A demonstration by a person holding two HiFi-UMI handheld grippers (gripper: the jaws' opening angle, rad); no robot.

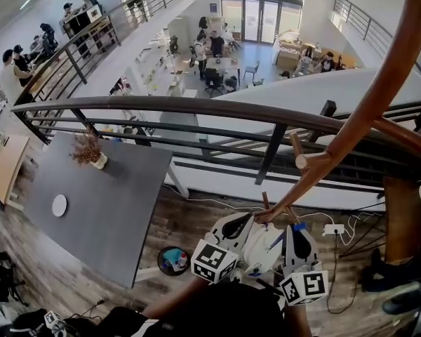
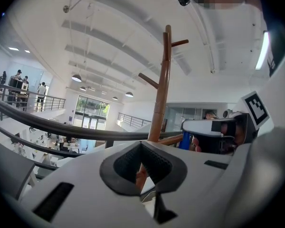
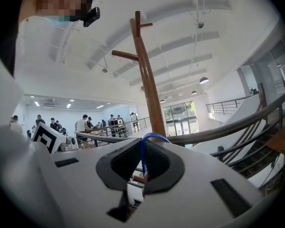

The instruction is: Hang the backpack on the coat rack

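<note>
Right gripper [image 3: 143, 167] is clamped on a thin blue hanging loop [image 3: 145, 139]. The loop arches up out of the black pads and stands just in front of the coat rack [image 3: 149, 89] pole. Left gripper [image 2: 143, 175] has its jaws drawn together too. Only a narrow slot remains, with a sliver of brownish and pale material in it. I take that for an edge of the backpack, though the slot is too tight to be sure.

Backpack [image 1: 263, 251], from the head view: a small, pale bundle slung between the two grippers, low against the foot of the curved wooden pole. It is carried by the tools and rests on nothing.

Rack: a stubby peg [image 1: 305, 161] juts from the pole above the grippers, clear of them. In the right gripper view a higher peg [image 3: 125, 55] sits well above the loop, and the left gripper view shows another peg [image 2: 148, 80] up the pole. All the pegs in sight are bare. A dark railing [image 1: 196, 105] runs behind the rack.

Progress, as a judgement:
- Done: the pick-up, the grip on the loop and the carry to the rack.
- Left: the hang itself — raise the loop over a peg tip, settle it, then let go with both tools.
- Likely snag: the loop is narrow, so it must be held open and square to the peg.
</note>
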